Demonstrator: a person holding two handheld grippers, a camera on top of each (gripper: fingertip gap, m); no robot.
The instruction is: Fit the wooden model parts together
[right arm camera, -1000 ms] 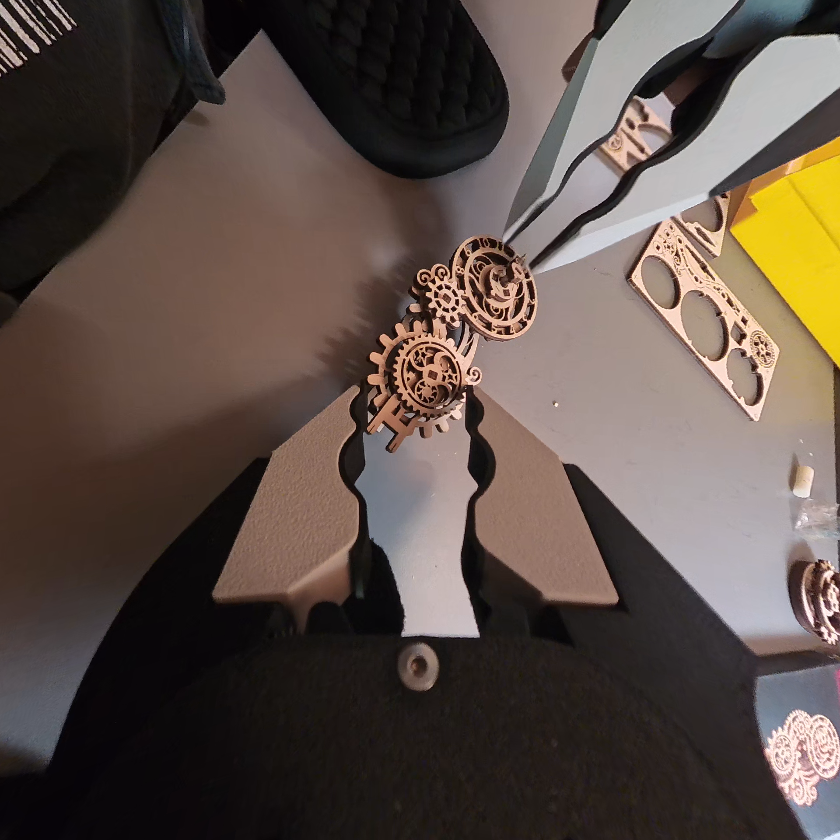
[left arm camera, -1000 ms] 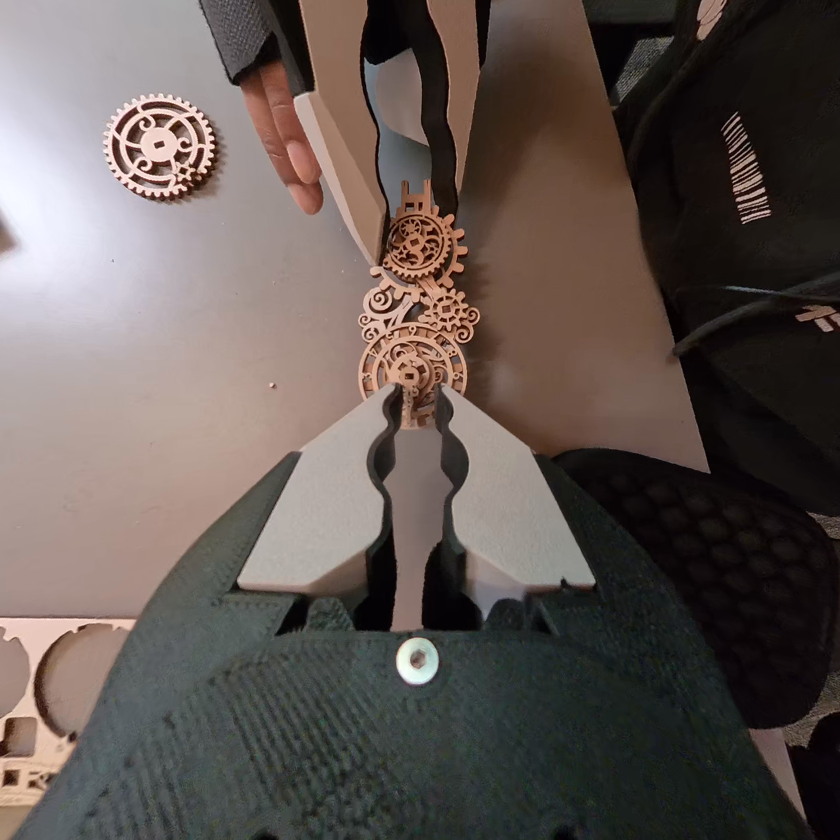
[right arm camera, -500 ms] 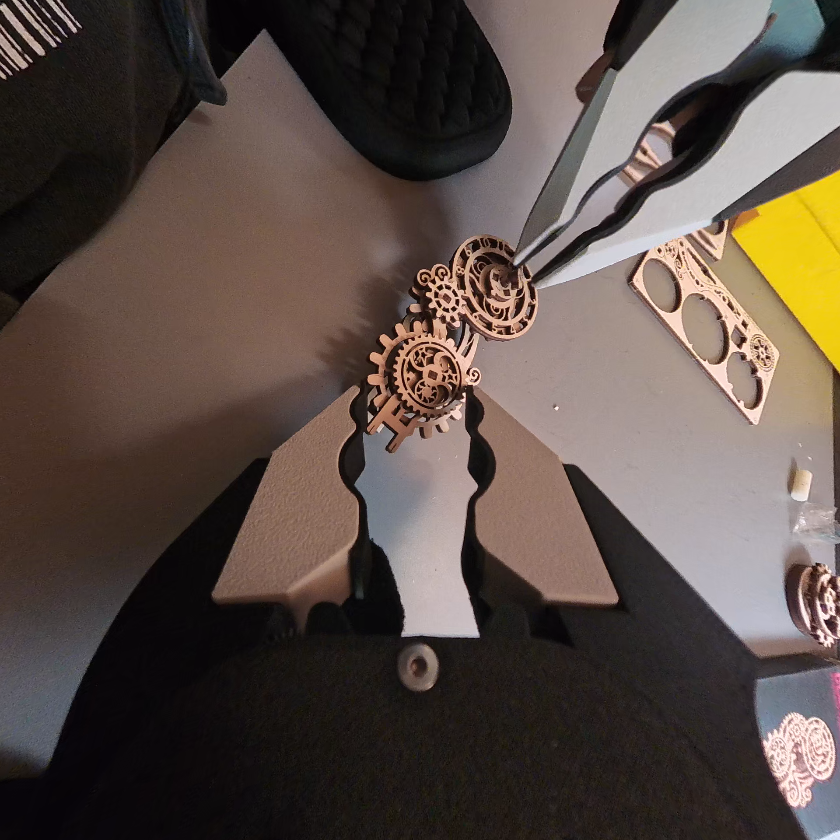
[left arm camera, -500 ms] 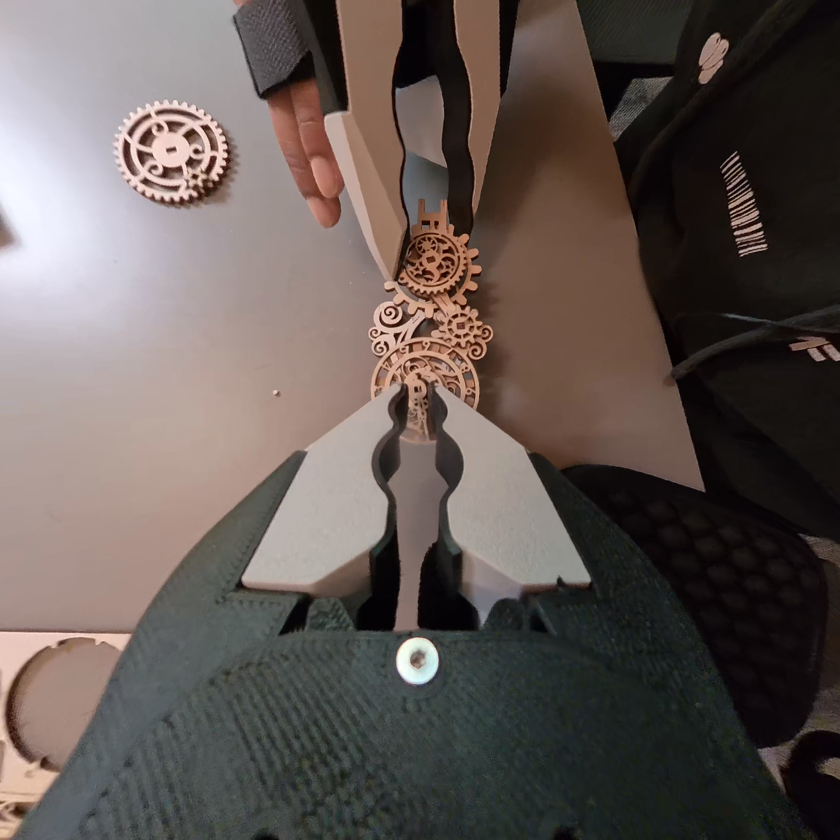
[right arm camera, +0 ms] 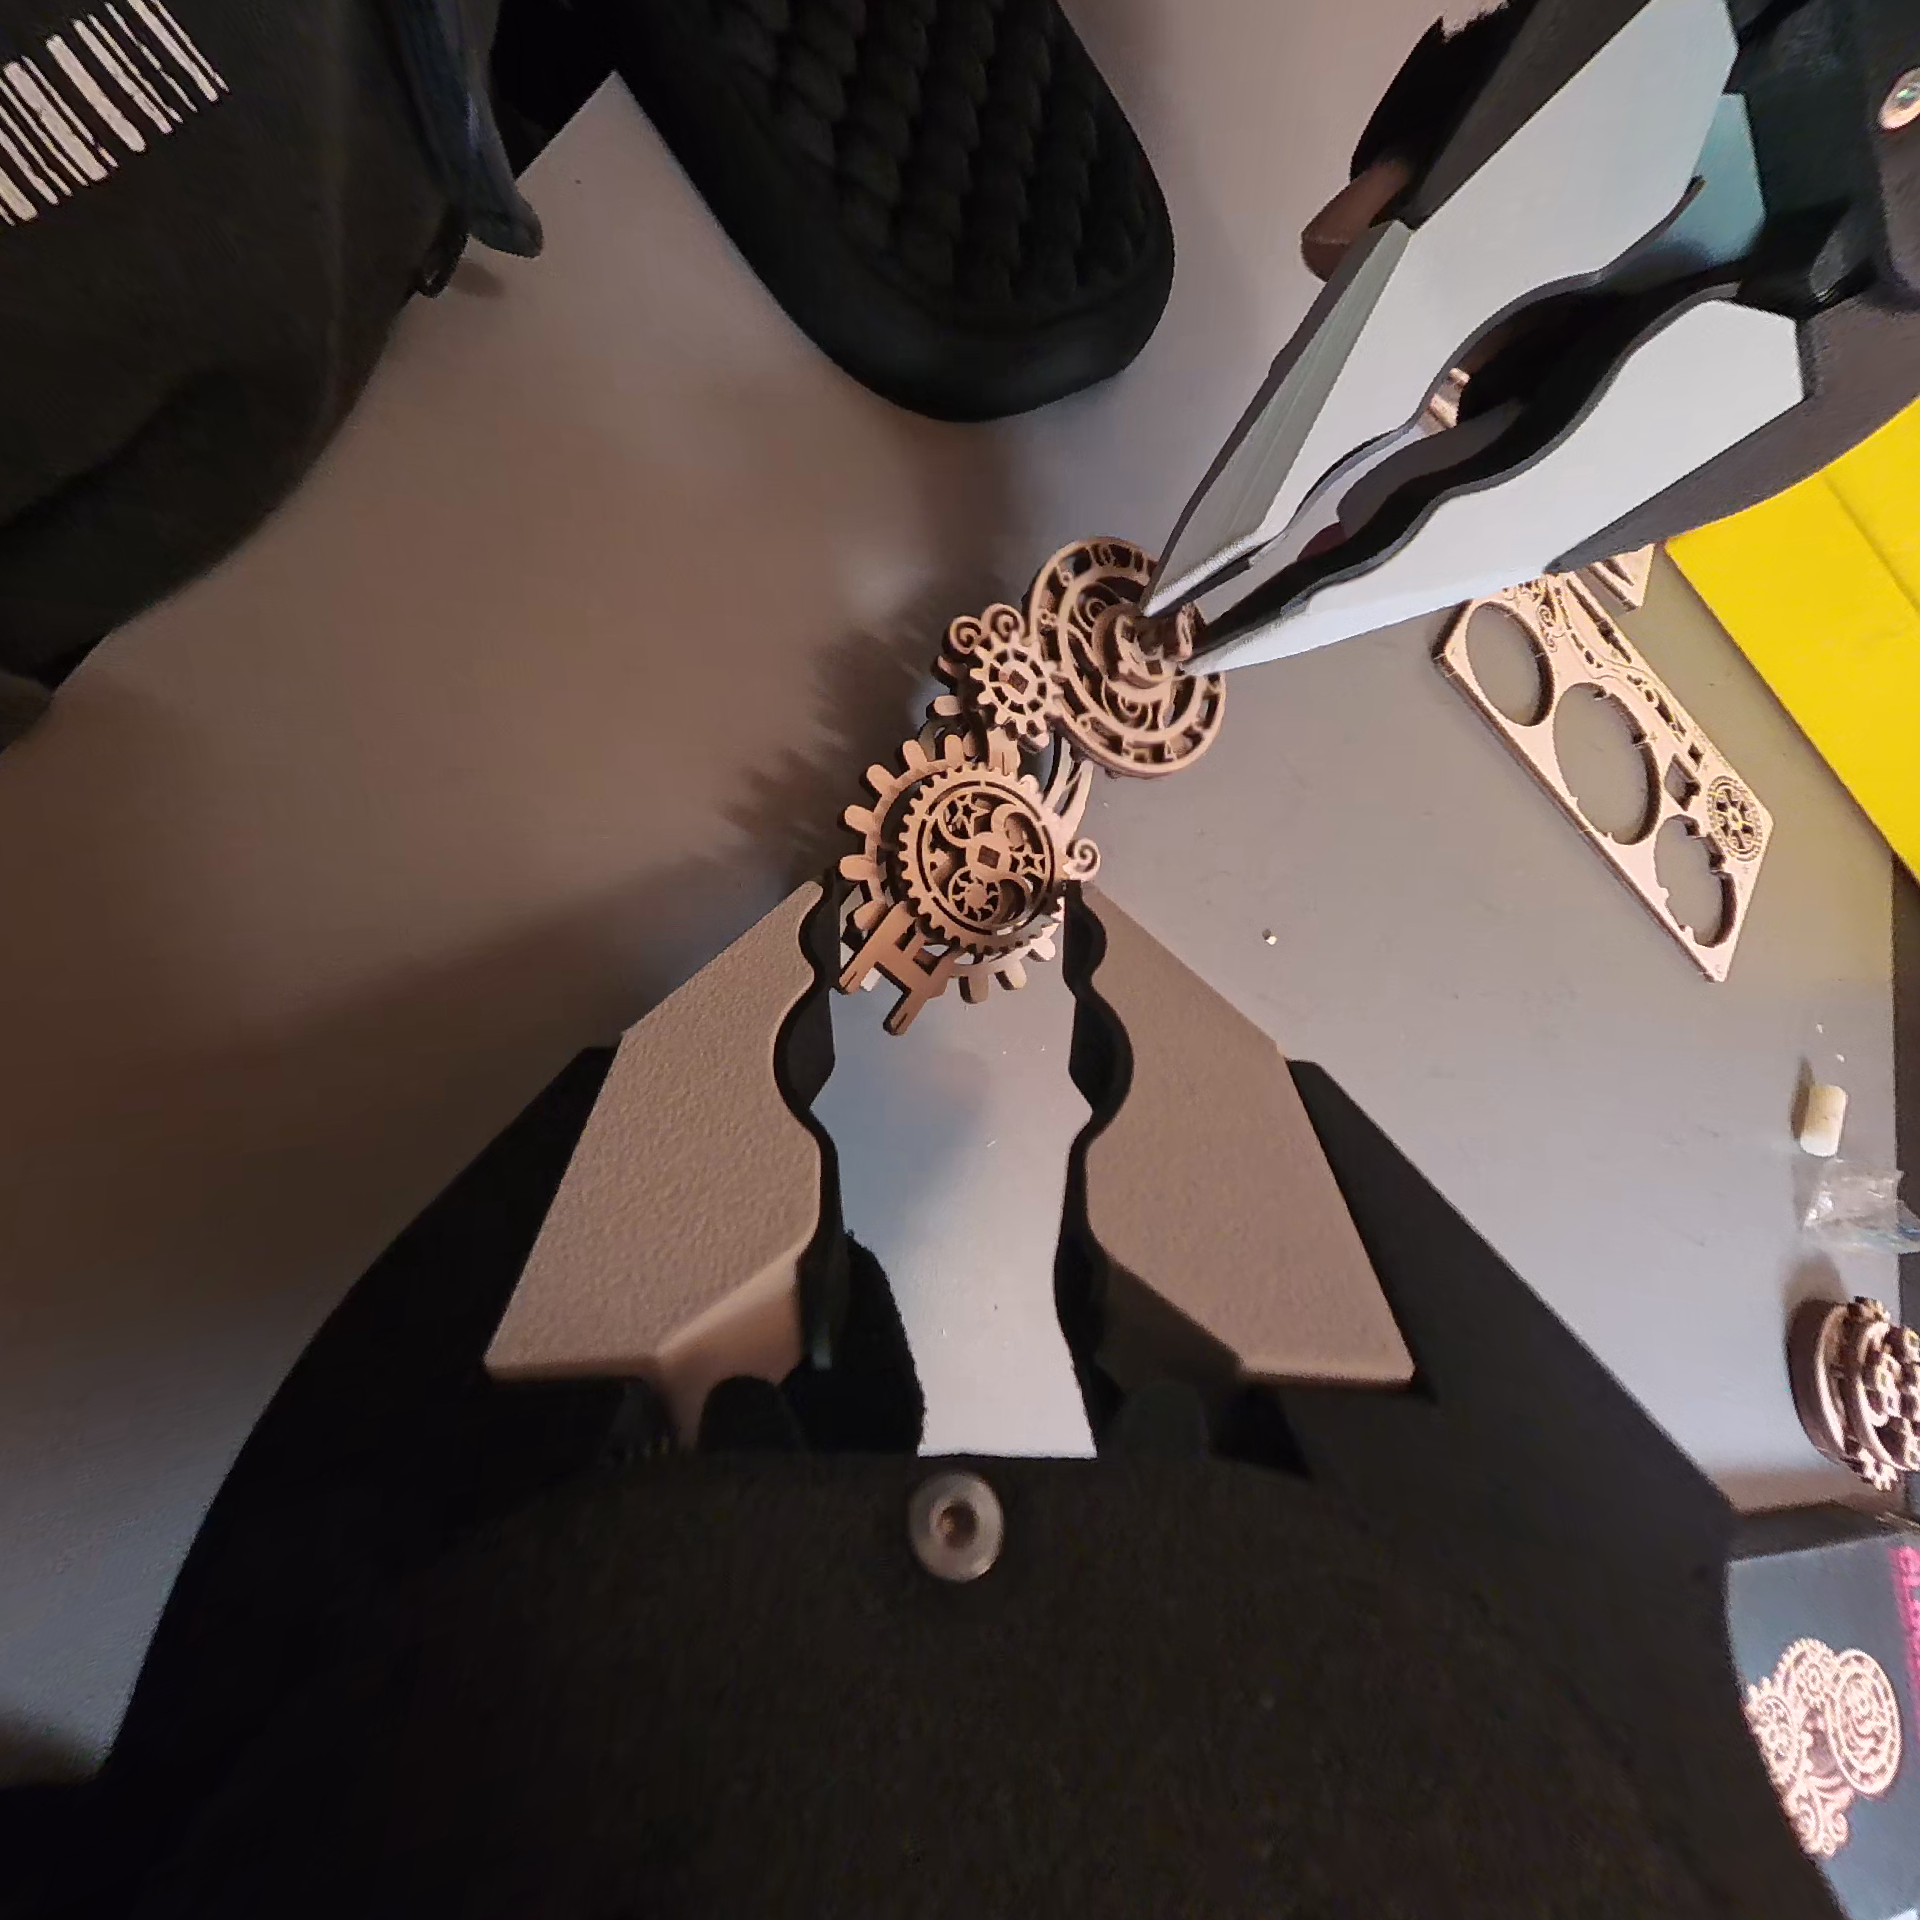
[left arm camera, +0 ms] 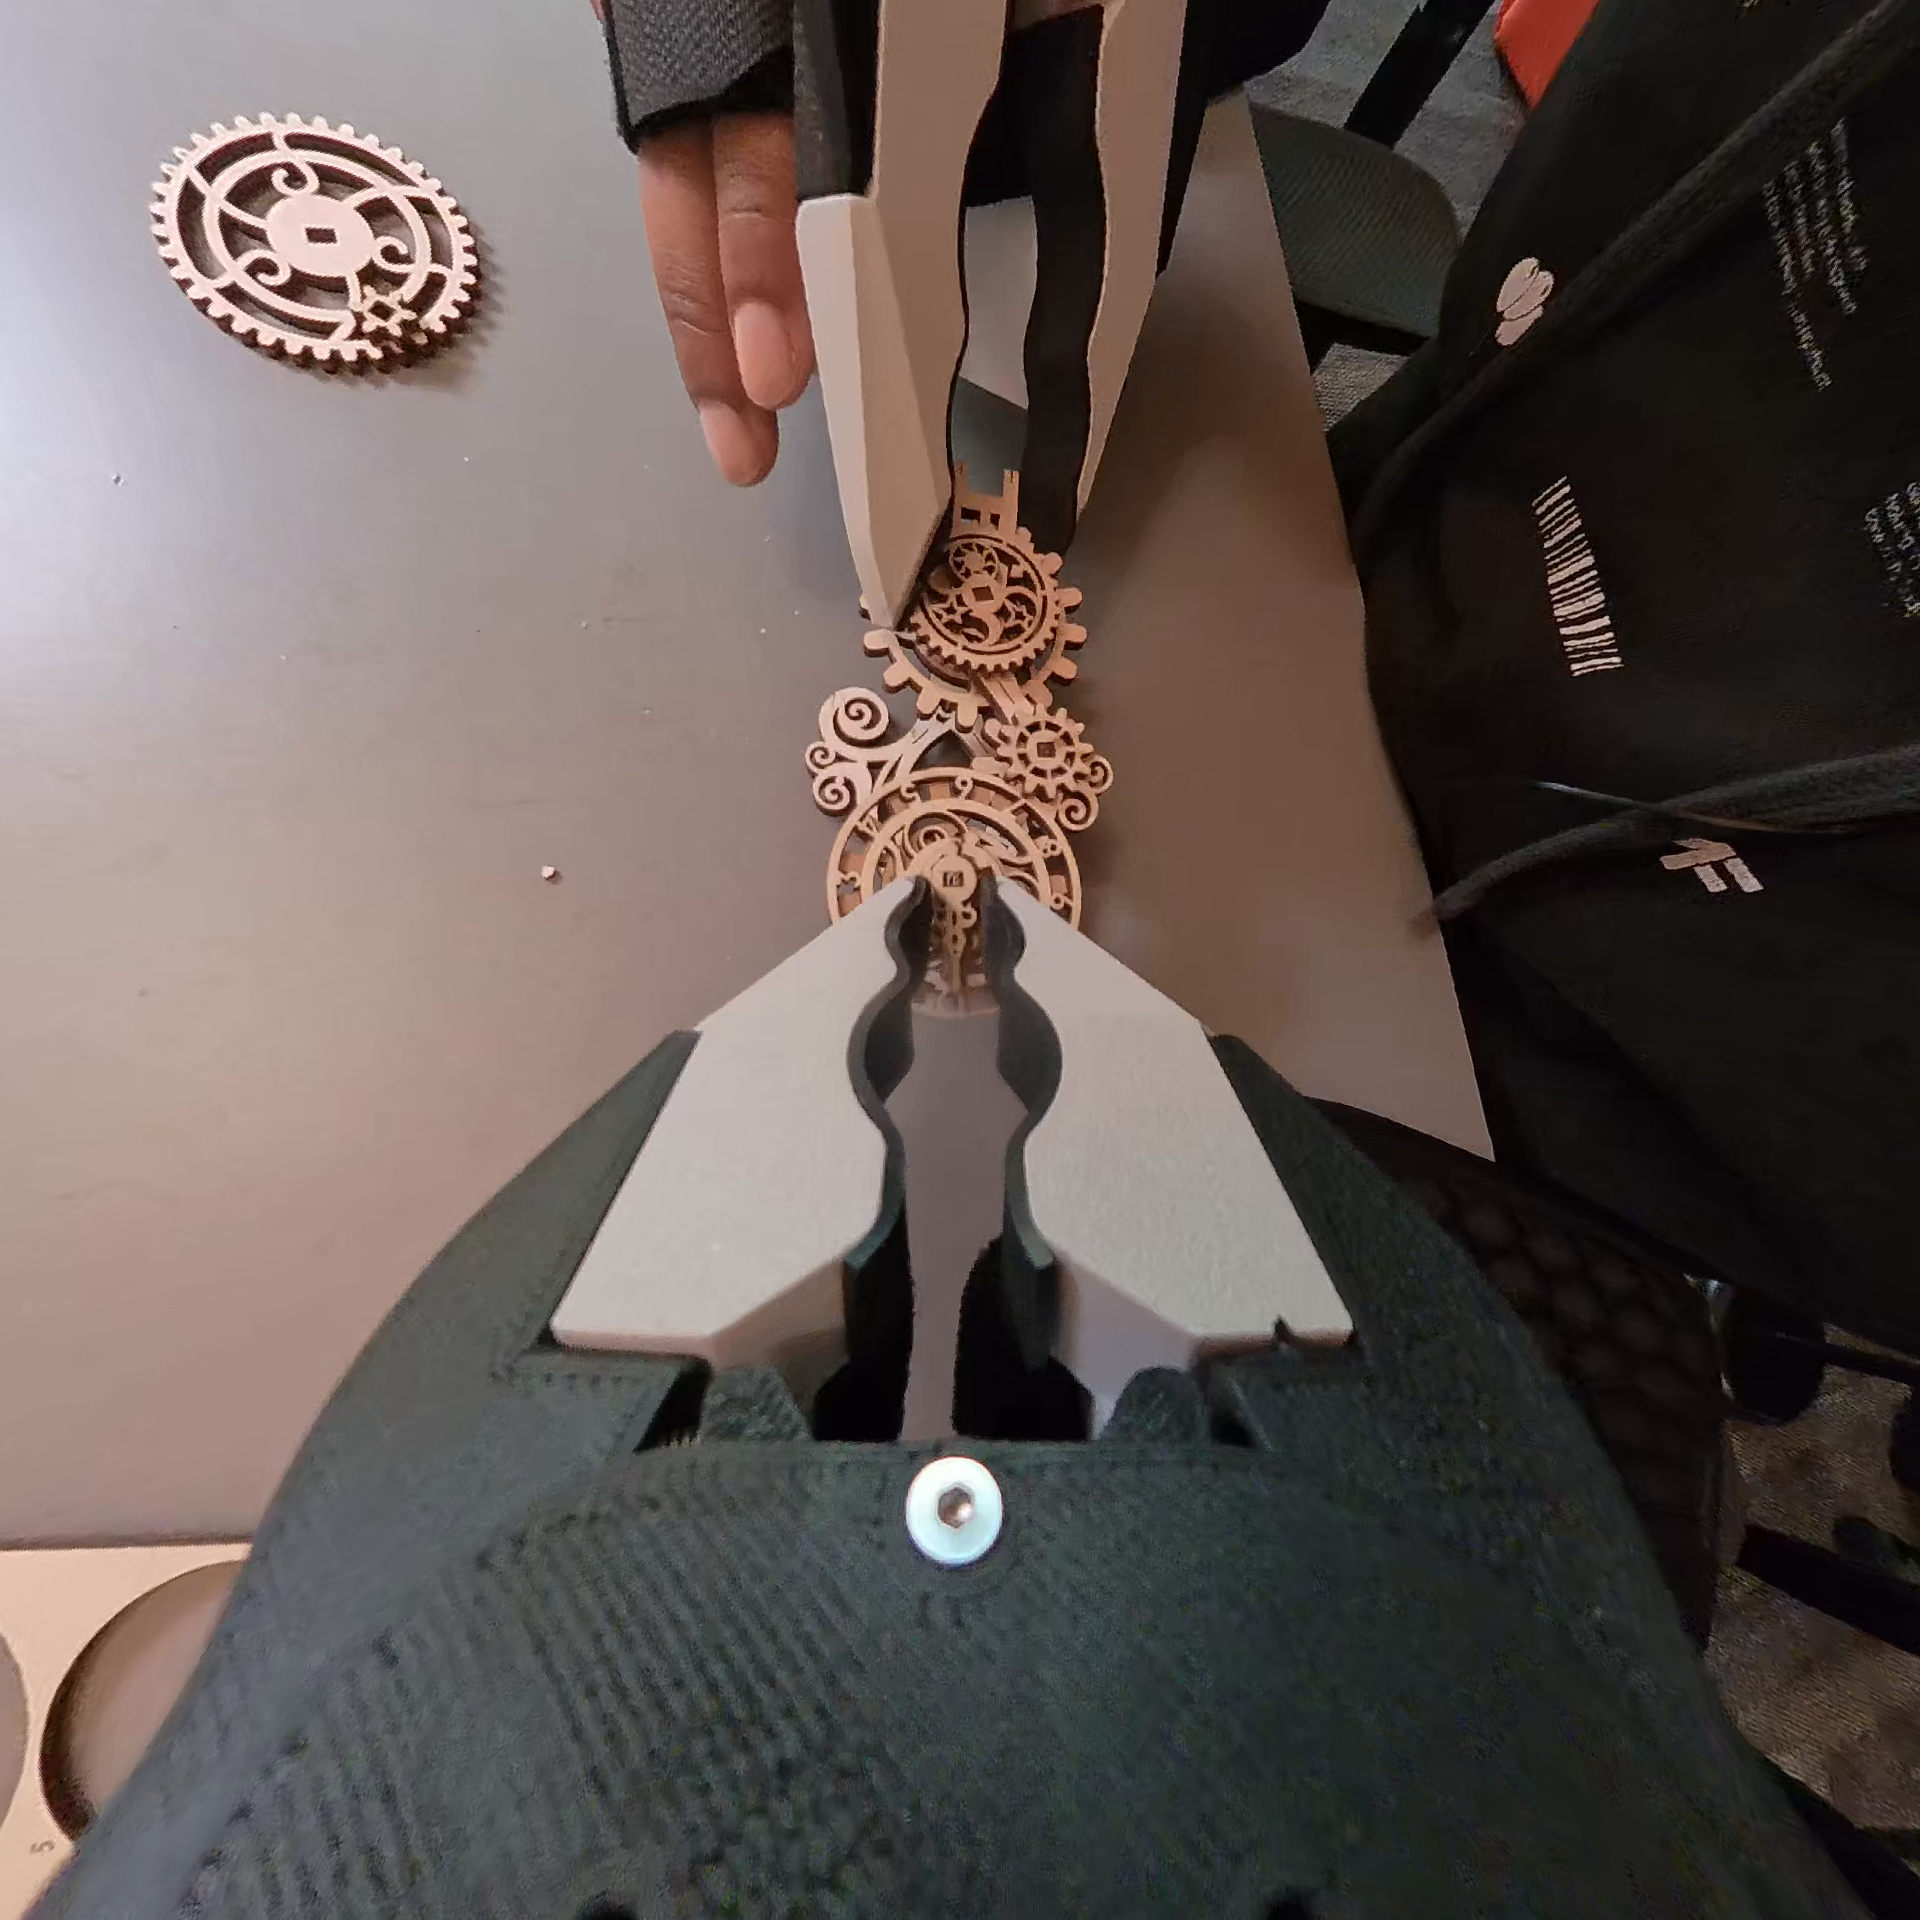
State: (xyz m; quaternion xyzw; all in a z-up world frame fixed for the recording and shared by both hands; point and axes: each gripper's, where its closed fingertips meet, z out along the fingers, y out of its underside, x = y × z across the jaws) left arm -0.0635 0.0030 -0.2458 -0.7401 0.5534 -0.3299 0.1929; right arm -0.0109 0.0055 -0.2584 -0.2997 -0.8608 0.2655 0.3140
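The wooden model (left arm camera: pixel 966 727) is a flat chain of fretwork gears with a large round dial at one end, held above the grey table (left arm camera: pixel 312 727). My right gripper (right arm camera: pixel 951 914) is shut on its gear end, fingers on either side of the big gear (right arm camera: pixel 971 862). It also shows in the left wrist view (left arm camera: pixel 987 551), reaching in from the top. My left gripper (left arm camera: pixel 954 896) is shut on a small wooden hub piece (left arm camera: pixel 954 878) at the dial's centre. In the right wrist view the left gripper (right arm camera: pixel 1174 623) comes in from the upper right onto the dial (right arm camera: pixel 1132 717).
A loose wooden gear (left arm camera: pixel 312 244) lies at the table's far left. A punched-out wooden sheet (right arm camera: pixel 1621 769) and a yellow box (right arm camera: pixel 1829 623) lie on the right. Another gear assembly (right arm camera: pixel 1870 1392) and a dark box (right arm camera: pixel 1829 1704) sit near the right edge. A black mesh chair (right arm camera: pixel 914 187) stands beside the table. The gap from one gripper's tips to the other's is roughly 6 cm. The gear assembly (right arm camera: pixel 1870 1392) is about 35 cm from both grippers' fingertips.
My left gripper has tilted steeper and shifted its tips from the dial's rim side onto the centre hub. My right gripper keeps its hold on the model.
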